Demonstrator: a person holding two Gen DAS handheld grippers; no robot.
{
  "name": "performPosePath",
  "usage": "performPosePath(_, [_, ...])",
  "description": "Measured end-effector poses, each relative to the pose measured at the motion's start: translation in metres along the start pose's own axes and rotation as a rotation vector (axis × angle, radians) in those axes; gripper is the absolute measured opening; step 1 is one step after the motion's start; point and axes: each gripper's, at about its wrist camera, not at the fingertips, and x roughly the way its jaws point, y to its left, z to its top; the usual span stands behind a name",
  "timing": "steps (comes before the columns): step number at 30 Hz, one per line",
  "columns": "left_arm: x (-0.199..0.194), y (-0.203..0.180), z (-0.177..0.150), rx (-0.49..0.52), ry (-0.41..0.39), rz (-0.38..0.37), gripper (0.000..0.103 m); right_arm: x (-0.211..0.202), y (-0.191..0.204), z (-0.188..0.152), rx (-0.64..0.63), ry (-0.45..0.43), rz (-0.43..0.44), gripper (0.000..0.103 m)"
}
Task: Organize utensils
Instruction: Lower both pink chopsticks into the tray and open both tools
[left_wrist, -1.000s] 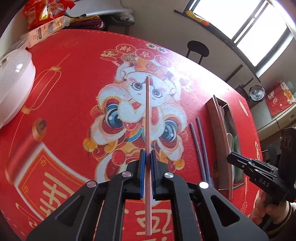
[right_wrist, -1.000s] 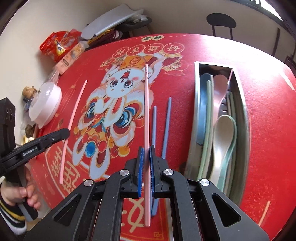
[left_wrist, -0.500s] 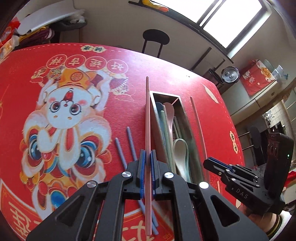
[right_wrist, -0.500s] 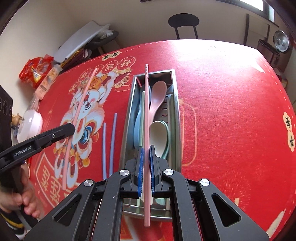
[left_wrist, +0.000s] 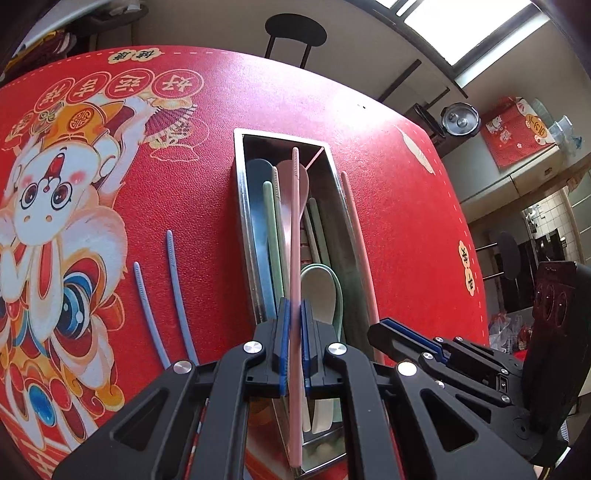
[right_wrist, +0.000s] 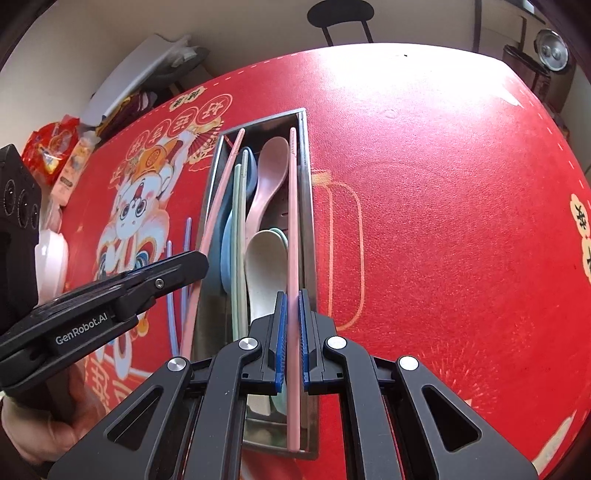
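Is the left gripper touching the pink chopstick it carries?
Touching. The left wrist view shows the left gripper with blue pads pressed on both sides of the pink chopstick.

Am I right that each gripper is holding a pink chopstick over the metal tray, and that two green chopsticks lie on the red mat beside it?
Nearly: the two chopsticks on the mat are blue, not green, as the left wrist view shows. Each gripper does hold a pink chopstick over the metal tray.
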Motion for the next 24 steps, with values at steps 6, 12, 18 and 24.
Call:
performPosePath(6, [0.006, 0.0, 0.001, 0.001, 0.014, 0.005, 0.006, 0.006, 0.0, 0.002, 0.004, 0.004, 0.007, 0.006])
performPosePath(12, [0.002, 0.002, 0.001, -0.001, 0.001, 0.021, 0.006, 0.006, 0.001, 0.004, 0.009, 0.008, -0.001, 0.007])
performPosePath(18, [-0.021, 0.015, 0.001, 0.008, -0.062, 0.055, 0.05, -0.004, 0.001, 0.003, 0.03, -0.015, -0.013, 0.008])
performPosePath(24, [-0.046, 0.049, -0.008, 0.017, -0.101, 0.133, 0.075, -0.017, 0.008, -0.006, 0.023, -0.036, -0.006, 0.008])
